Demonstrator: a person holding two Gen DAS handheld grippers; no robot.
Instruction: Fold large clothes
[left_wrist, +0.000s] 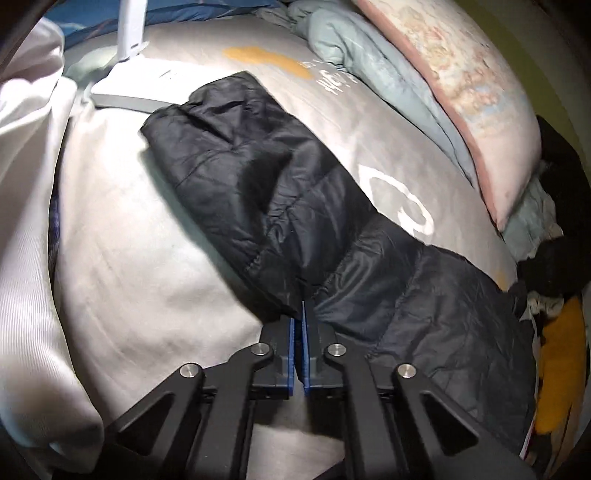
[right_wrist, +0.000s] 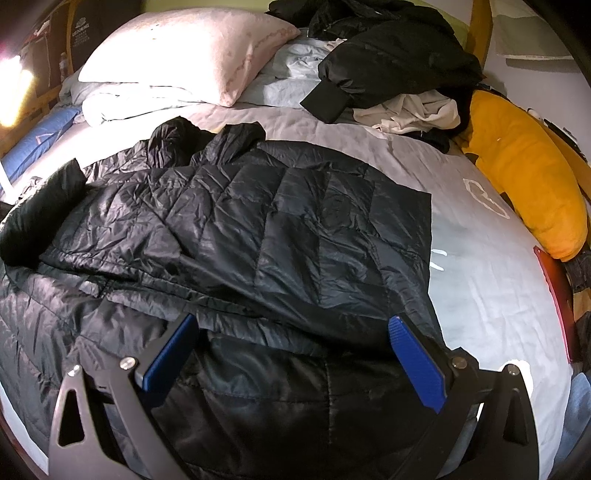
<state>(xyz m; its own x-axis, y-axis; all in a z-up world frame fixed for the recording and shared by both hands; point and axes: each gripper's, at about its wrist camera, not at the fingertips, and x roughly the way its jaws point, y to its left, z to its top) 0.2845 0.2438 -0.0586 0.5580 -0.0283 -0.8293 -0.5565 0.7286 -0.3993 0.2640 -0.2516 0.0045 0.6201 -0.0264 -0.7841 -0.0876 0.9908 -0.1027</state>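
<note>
Left tongs (left_wrist: 300, 314): blue-padded jaws clenched together, pinching the hem edge of the black quilted puffer jacket (left_wrist: 258, 192) at the sleeve fold. No earlier state is described here. Right tongs (right_wrist: 295, 345): released, blue pads (right_wrist: 415, 363) standing wide apart, hovering over the jacket's lower panel; contact with the fabric cannot be confirmed. The jacket lies partly folded across the middle of the grey printed bed sheet (right_wrist: 480, 266), one sleeve extending toward the head end. At the head edge: a pale pink pillow (right_wrist: 184, 48) on a crumpled light blue quilt (right_wrist: 280, 77). Toward the far corner: a heap of dark and white clothes (right_wrist: 399, 62). Along the side edge: a long mustard-yellow plush cushion (right_wrist: 524, 166)
</note>
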